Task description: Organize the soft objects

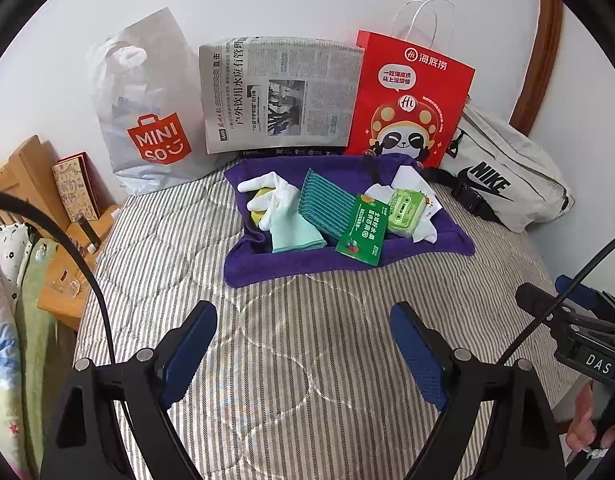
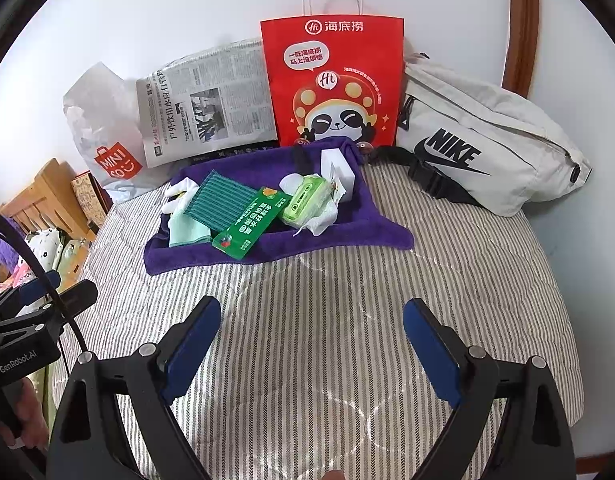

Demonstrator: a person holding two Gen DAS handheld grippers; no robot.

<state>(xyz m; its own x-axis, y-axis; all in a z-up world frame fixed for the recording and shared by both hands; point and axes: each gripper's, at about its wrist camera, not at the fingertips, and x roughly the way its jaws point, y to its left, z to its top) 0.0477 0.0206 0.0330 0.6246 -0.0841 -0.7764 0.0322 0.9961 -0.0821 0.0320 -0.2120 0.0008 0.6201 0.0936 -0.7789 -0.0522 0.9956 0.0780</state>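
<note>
On bed, above striped quilt (image 1: 299,360) | left gripper (image 1: 303,354) and right gripper (image 2: 312,354) jaws wide, empty | you reach for glove (image 1: 285,216) on purple towel (image 1: 267,268), pinch cuff first

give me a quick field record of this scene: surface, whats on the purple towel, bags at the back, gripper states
surface: striped quilt on a bed
purple towel: lies on the quilt and holds the small items
on towel: white-and-mint glove, teal ribbed cloth, green packet, light green cassette-print pack
back row, against wall: Miniso bag, newspaper, red paper bag, white Nike bag
left gripper: open, empty, over the quilt
right gripper: open, empty, over the quilt
</note>
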